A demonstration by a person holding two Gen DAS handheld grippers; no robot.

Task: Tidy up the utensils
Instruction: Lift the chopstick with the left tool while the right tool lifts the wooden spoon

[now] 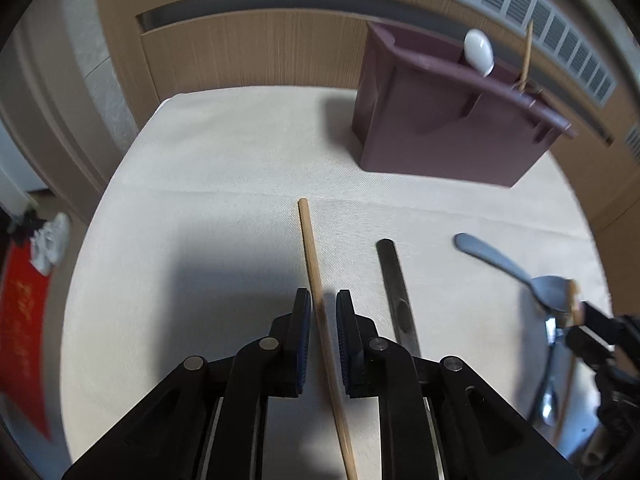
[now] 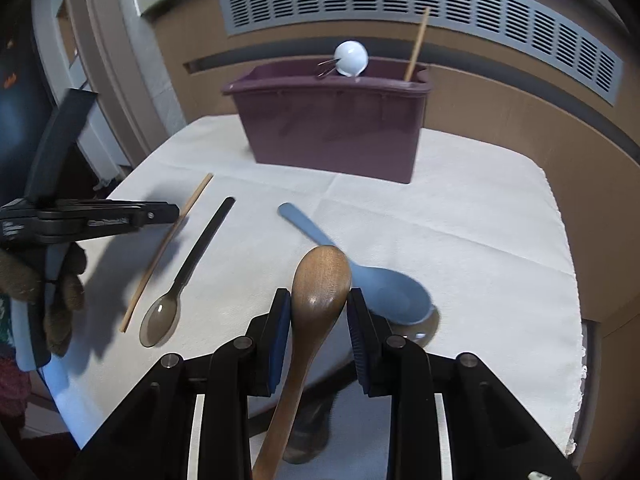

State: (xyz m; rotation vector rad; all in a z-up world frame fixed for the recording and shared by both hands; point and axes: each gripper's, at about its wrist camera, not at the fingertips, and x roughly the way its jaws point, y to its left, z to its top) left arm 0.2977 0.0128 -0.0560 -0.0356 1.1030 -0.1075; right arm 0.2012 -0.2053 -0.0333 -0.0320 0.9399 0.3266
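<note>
A wooden chopstick (image 1: 310,248) (image 2: 168,244) lies flat on the white cloth. My left gripper (image 1: 323,300) (image 2: 172,212) straddles it, jaws open, with a gap either side of the stick. My right gripper (image 2: 320,300) is shut on the bowl of a brown wooden spoon (image 2: 320,280), lifted above the table. A dark translucent spoon (image 2: 188,264) (image 1: 394,280) and a blue-grey spoon (image 2: 384,288) (image 1: 492,258) lie on the cloth. The purple holder (image 2: 332,124) (image 1: 440,132) stands at the back with a white spoon (image 2: 351,58) and another chopstick (image 2: 416,44) in it.
The white tablecloth (image 2: 480,220) covers a small table, its edges close on the left and right. A wooden panel with a grey vent grille (image 2: 400,4) rises behind the holder. A gloved hand (image 2: 60,292) carries the left gripper.
</note>
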